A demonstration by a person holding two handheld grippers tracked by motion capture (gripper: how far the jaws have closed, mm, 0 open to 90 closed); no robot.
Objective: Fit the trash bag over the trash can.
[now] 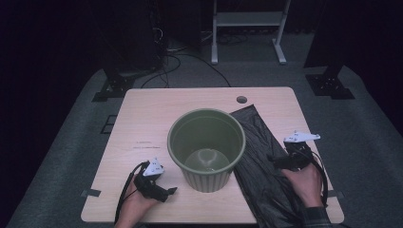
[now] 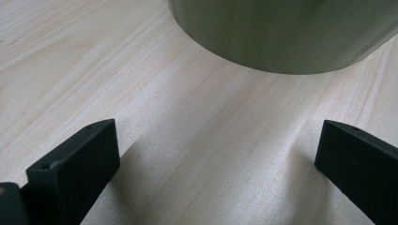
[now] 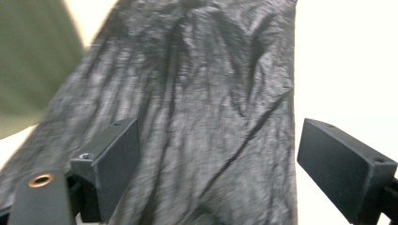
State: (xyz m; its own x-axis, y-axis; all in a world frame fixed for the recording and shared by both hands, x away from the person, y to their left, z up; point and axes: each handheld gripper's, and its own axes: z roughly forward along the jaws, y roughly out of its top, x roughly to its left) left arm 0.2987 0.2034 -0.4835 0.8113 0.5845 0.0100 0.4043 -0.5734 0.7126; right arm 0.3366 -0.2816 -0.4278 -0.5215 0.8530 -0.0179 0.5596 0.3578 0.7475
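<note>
Dark curtains and grey carpet ring the pale wooden table (image 1: pixel 142 118), where I have one green bin (image 1: pixel 206 147) standing upright and empty at the centre and one black bin bag (image 1: pixel 259 161) lying flat and crinkled just to its right, one edge tucked against the bin's side, I judge so it can be lifted over the rim as a liner. My left gripper (image 1: pixel 164 192) rests low on the table near the bin's base, jaws spread wide on nothing, probably waiting to steady it. My right gripper (image 3: pixel 218 159) hovers over the bag, jaws wide apart and clear of the plastic.
</note>
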